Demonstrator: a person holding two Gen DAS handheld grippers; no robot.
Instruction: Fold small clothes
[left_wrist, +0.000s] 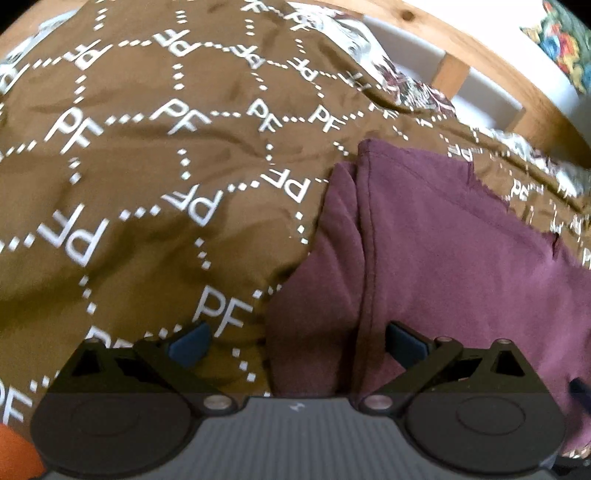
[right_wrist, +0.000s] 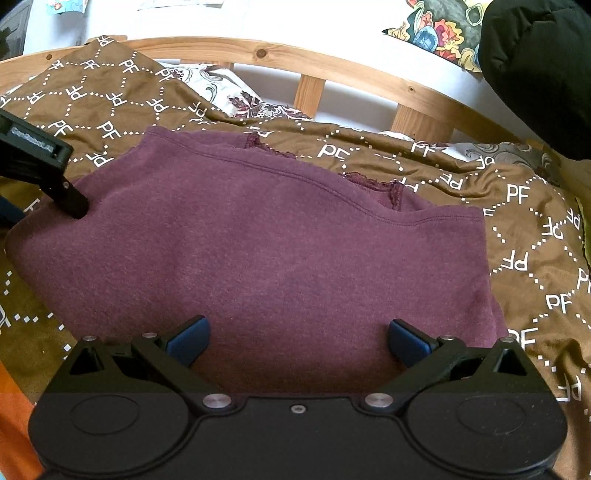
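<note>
A folded maroon top (right_wrist: 258, 243) lies flat on the brown PF-print duvet (right_wrist: 524, 229) of the bed — both tongs, left (left_wrist: 295, 345) and right (right_wrist: 297, 341), gape wide, gripping nothing

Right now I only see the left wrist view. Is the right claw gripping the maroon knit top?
Observer: No. The right claw is open, poised over the near edge of the maroon knit top.
Operator: What does the far edge look like?
Observer: Maroon lace trim peeks out behind the far hem, on the brown PF-printed duvet.
Operator: Where does my claw sit?
Observer: The left claw is open; one of its fingers is at the top's left corner, but I cannot tell if it touches.
</note>
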